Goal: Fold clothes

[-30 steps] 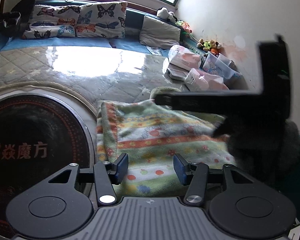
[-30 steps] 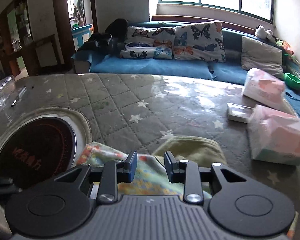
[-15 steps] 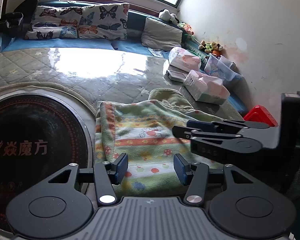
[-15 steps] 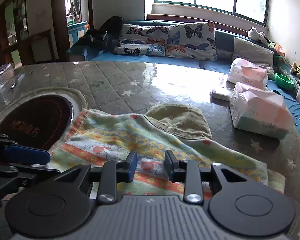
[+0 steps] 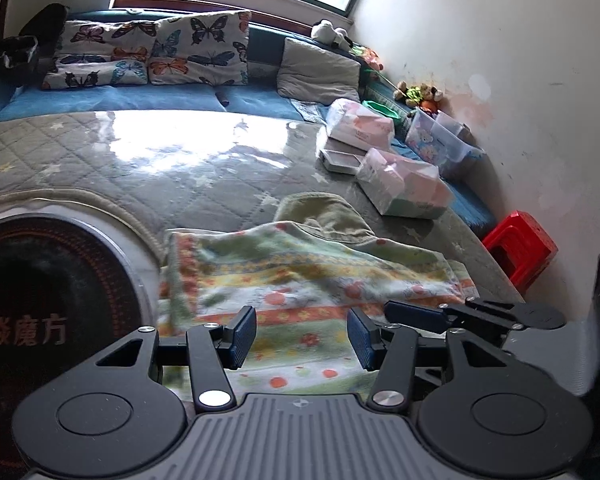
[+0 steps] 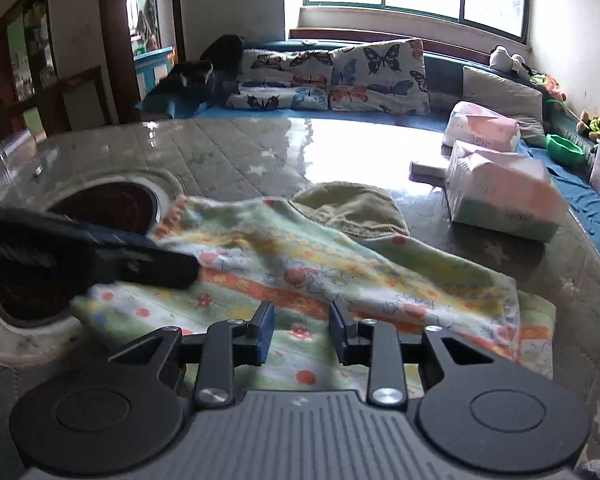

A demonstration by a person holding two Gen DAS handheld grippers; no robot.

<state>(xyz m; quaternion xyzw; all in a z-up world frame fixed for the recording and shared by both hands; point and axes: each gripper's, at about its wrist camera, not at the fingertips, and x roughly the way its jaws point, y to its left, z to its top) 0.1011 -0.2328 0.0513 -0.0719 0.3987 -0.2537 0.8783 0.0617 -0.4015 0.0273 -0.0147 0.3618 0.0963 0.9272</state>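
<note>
Both grippers agape (empty), over blanket (image 5: 300, 280).

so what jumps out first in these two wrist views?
The striped, flower-print towel spread across the quilted table, half covering an olive cloth behind it. Both grippers, left and right, hover open over its near edge. The black round cooktop sits left of the towel.

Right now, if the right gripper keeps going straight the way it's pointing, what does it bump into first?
Most likely the flowery striped cloth. The right gripper has open, empty jaws aimed down at it, with nothing in between, though the depth is hard to judge.
</note>
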